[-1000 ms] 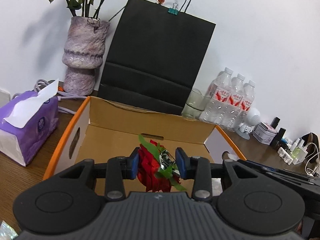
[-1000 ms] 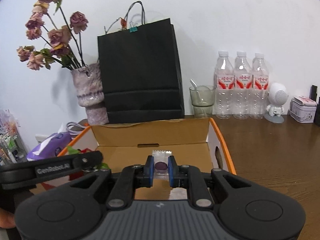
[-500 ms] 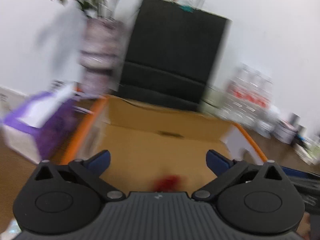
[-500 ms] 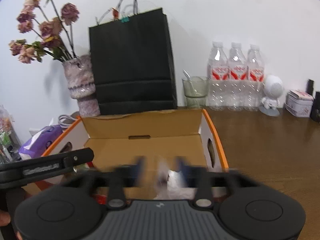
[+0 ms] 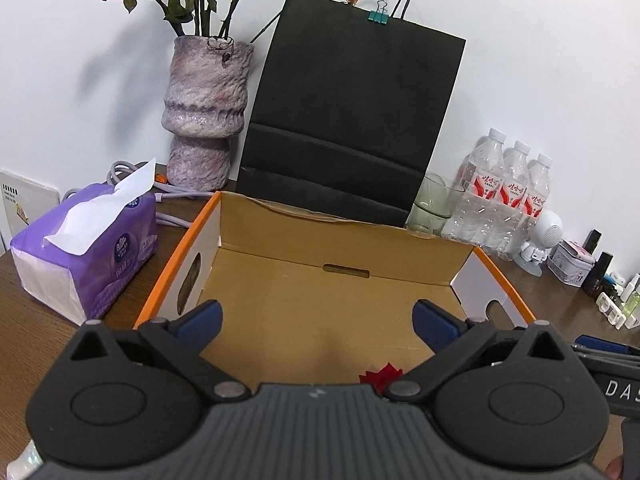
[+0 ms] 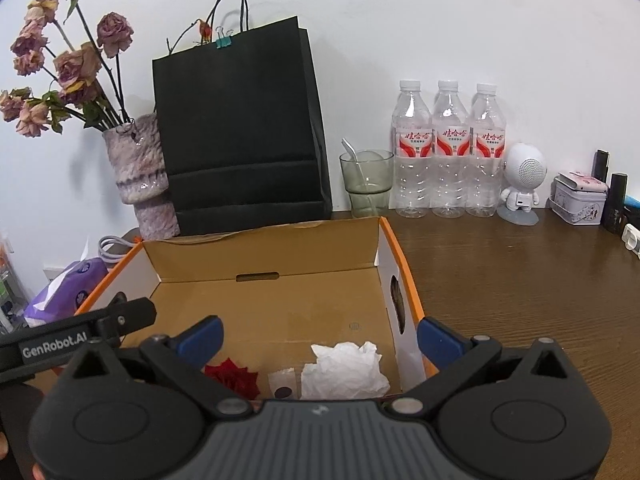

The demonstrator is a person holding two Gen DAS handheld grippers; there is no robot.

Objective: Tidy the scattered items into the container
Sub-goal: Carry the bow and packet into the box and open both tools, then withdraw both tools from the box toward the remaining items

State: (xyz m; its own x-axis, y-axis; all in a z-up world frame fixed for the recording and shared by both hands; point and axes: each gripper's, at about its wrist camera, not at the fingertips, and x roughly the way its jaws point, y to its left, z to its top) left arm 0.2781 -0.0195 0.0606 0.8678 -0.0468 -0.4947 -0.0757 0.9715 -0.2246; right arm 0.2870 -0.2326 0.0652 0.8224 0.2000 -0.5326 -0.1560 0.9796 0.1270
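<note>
Both claws released, nothing held: left gripper (image 5: 316,322), right gripper (image 6: 320,336); red flower (image 6: 232,378), sachet (image 6: 283,385), crumpled tissue (image 6: 344,370) lie in cardboard box (image 6: 406,276); drop step judged complete; next: withdraw, seek remaining strays.

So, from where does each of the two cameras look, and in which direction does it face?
Left wrist: sits on the left gripper, faces forward over the cardboard box toward the black paper bag; its own open blue fingers show.
Right wrist: sits on the right gripper, faces the same way from further right; its open fingers and part of the left gripper's body show.
Shared: box, bag, vase, water bottles, red flower.
</note>
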